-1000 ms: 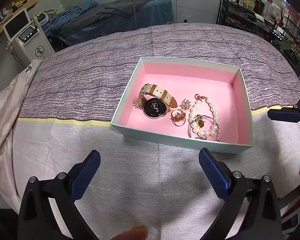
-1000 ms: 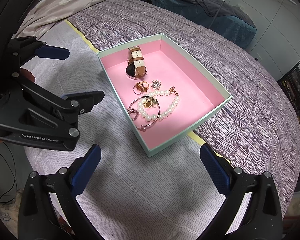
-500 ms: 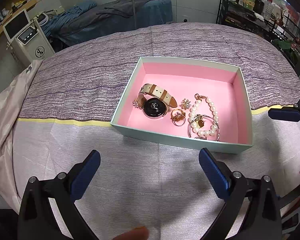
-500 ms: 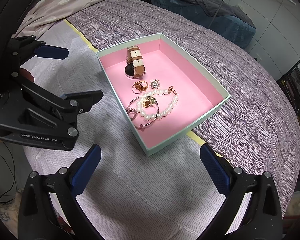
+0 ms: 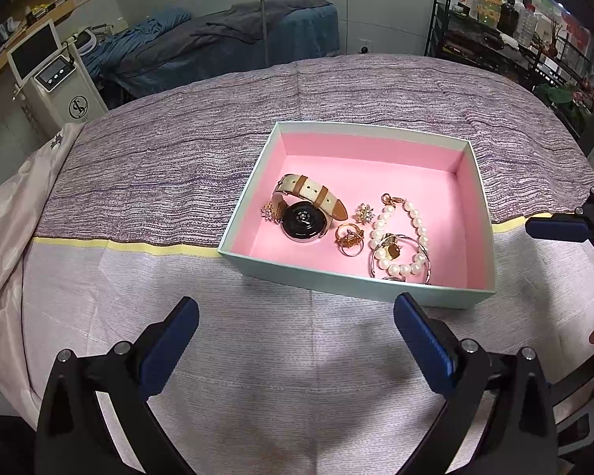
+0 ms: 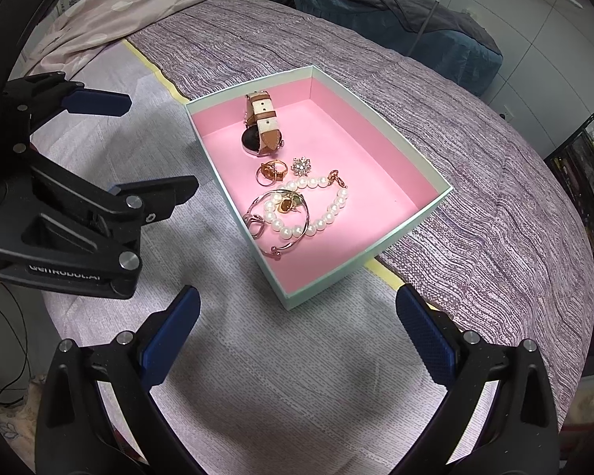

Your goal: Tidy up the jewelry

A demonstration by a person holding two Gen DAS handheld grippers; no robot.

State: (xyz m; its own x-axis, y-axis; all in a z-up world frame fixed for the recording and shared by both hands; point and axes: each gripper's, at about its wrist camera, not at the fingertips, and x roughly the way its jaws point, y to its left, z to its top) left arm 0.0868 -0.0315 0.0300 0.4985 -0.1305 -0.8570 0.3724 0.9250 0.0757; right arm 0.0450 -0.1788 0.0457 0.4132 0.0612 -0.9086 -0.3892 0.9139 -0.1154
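Note:
A pale green box with a pink inside (image 5: 467,213) (image 6: 376,182) sits on the bed cover. In it lie a watch with a cream and brown strap (image 5: 305,213) (image 6: 263,126), a gold ring (image 5: 349,239) (image 6: 271,172), a crystal brooch (image 5: 365,212) (image 6: 301,165), a pearl bracelet (image 5: 402,237) (image 6: 316,213) and a thin metal bangle (image 6: 277,219). My left gripper (image 5: 295,330) is open and empty in front of the box; it also shows in the right wrist view (image 6: 154,148). My right gripper (image 6: 295,326) is open and empty at the box's near corner.
The cover (image 5: 178,166) is purple-striped at the back and pale lilac in front, with a yellow band between. A white machine (image 5: 55,83), a blue-covered bed (image 5: 217,43) and a rack of bottles (image 5: 507,12) stand beyond the bed.
The right wrist view has shifted slightly, so the box sits a little lower and to the left. The left gripper has barely moved. Both stay open.

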